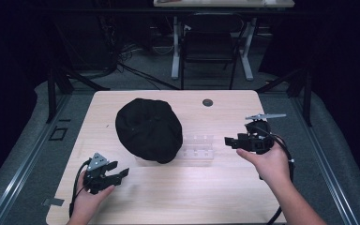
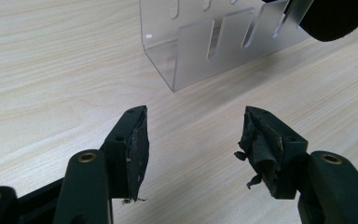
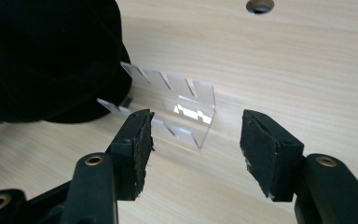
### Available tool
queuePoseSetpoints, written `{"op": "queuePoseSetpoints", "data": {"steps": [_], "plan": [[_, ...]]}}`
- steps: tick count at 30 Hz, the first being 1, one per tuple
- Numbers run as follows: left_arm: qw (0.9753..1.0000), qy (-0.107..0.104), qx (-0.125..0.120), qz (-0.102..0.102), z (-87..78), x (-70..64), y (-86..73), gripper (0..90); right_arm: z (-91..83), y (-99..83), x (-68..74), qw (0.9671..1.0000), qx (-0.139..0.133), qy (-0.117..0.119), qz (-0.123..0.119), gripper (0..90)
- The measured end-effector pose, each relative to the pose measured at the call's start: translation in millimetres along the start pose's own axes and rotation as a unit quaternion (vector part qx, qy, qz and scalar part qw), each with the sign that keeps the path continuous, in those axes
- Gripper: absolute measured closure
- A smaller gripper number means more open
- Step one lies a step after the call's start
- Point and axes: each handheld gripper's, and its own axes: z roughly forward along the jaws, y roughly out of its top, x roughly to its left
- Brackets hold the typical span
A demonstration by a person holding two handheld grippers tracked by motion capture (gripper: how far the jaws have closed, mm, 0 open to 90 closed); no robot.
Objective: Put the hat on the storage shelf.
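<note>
Right now a black cap sits on the light wood counter, a bit toward the far left corner. It lies partly over the left end of a clear plastic rack with slots cut in it. The rack sits in the middle of the counter, and its right end sticks out from under the cap.

The left tool is near the left front corner of the counter, held in the person's left hand. Its 2 jaws are wide apart and hold nothing. In the left gripper view the tool points at the rack, with bare wood between them.

The right tool is near the right edge, held in the right hand. Its jaws are also apart and hold nothing. In the right gripper view the tool points at the rack and the cap. A small round hole is in the counter near the far edge.
</note>
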Motion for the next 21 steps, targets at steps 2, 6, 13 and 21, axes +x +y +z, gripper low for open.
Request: {"op": "queuePoseSetpoints", "data": {"steps": [2,6,13,21], "plan": [[1.0000,0.000,0.000,0.002,0.0,-0.5,0.0,41.5,1.9,-6.4,-2.0,1.0000,-0.003,-0.008,-0.005,43.4],[1.0000,-0.002,-0.001,0.004,0.2,-2.4,0.0,41.5,5.8,-21.6,-7.2,0.9999,-0.010,-0.007,0.005,43.9],[0.9999,-0.004,-0.003,0.012,3.3,-7.3,0.7,41.7,13.2,-47.1,-14.7,0.9994,-0.020,-0.029,0.000,44.2],[0.9995,-0.008,-0.007,0.028,5.7,-15.3,2.7,42.5,21.5,-76.9,-21.7,0.9980,-0.045,-0.043,-0.007,44.5]]}}
